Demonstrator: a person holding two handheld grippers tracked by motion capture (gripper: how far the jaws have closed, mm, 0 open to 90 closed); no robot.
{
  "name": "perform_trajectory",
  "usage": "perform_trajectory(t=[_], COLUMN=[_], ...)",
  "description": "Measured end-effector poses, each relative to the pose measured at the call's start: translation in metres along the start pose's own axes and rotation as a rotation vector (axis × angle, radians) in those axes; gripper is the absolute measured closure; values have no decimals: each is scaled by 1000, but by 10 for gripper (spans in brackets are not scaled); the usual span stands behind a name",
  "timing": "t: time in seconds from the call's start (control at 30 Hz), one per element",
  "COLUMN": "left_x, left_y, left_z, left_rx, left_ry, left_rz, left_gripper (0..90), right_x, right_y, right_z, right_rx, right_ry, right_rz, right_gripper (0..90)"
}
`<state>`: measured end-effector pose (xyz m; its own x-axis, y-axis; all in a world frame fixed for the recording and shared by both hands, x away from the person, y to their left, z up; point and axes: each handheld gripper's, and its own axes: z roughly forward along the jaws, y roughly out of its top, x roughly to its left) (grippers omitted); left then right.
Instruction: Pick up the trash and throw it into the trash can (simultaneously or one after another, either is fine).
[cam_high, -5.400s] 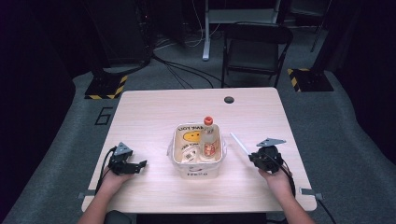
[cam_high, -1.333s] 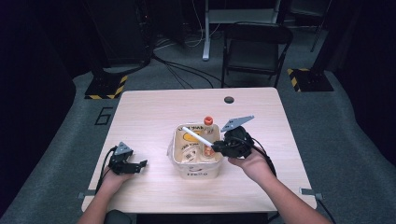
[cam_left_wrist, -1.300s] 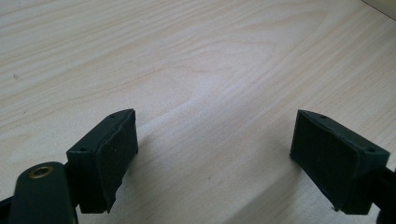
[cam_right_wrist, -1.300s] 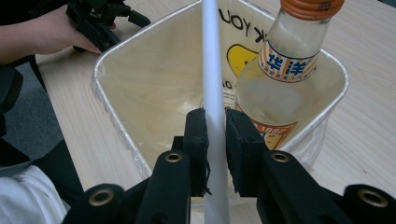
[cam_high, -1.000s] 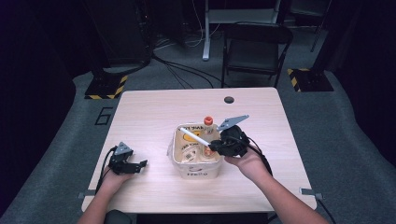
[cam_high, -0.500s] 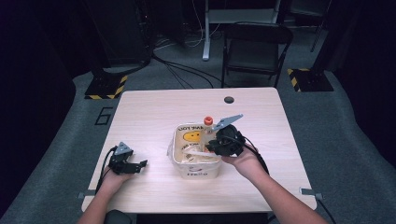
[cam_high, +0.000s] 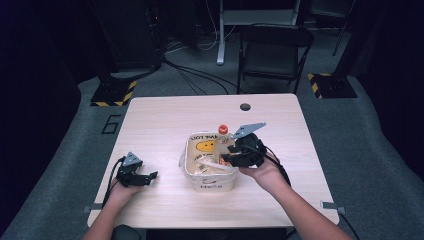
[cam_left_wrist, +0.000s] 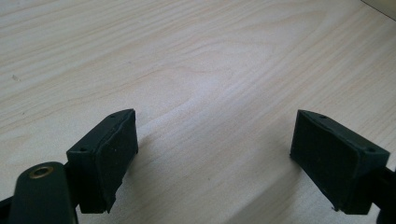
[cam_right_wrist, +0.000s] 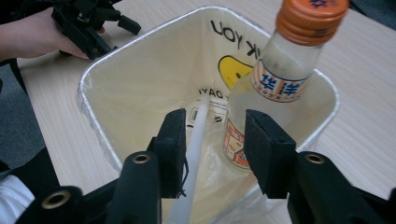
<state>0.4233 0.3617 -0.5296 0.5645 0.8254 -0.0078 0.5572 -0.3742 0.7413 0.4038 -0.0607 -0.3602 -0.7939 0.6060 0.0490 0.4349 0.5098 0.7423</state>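
Two grippers are on duty at the pale wooden table (cam_high: 165, 125), and the active one is the right gripper (cam_high: 226, 159), which hangs over the 3 o'clock rim of the cream plastic bin lined with a smiley-face bag (cam_high: 192, 170). Its jaws have just been opening, and in the right gripper view (cam_right_wrist: 212, 149) the long white plastic straw (cam_right_wrist: 196, 140) stands between the two black pads, leaning near the left pad (cam_right_wrist: 172, 149) but no longer pinched, so the claw is released. About one second earlier the straw was lifted in this gripper above the bin, and several seconds earlier it was lying on the table at 3 o'clock of the bin; now its lower end points down into the bin and the upper part passes up through the gap. The clear glass bottle with an orange cap (cam_right_wrist: 275, 88) is already inside, at 1 o'clock of the straw, leaning toward the far wall. I judge that the straw is being dropped into the bin and this step is almost finished; the hand only needs to draw back without catching the straw. The left gripper (cam_high: 142, 177) rests at 9 o'clock of the bin, well apart from it, and in the left gripper view its pads (cam_left_wrist: 112, 154) stand wide open over bare wood, holding nothing.
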Motion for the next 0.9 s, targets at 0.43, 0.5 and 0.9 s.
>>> perform_trajectory(t=[0.43, 0.5, 0.9], left_x=[0, 0, 0], left_y=[0, 0, 0], left_z=[0, 0, 0], left_rx=[0, 0, 0], left_ry=[0, 0, 0], left_rz=[2, 2, 0], left_gripper=[147, 147, 147], right_x=[-23, -27, -43], right_y=[-12, -15, -34], right_z=[-28, -32, -45], right_rx=[-73, -82, -104], right_ry=[-62, -74, -147], right_rz=[45, 47, 81], right_gripper=[499, 496, 482])
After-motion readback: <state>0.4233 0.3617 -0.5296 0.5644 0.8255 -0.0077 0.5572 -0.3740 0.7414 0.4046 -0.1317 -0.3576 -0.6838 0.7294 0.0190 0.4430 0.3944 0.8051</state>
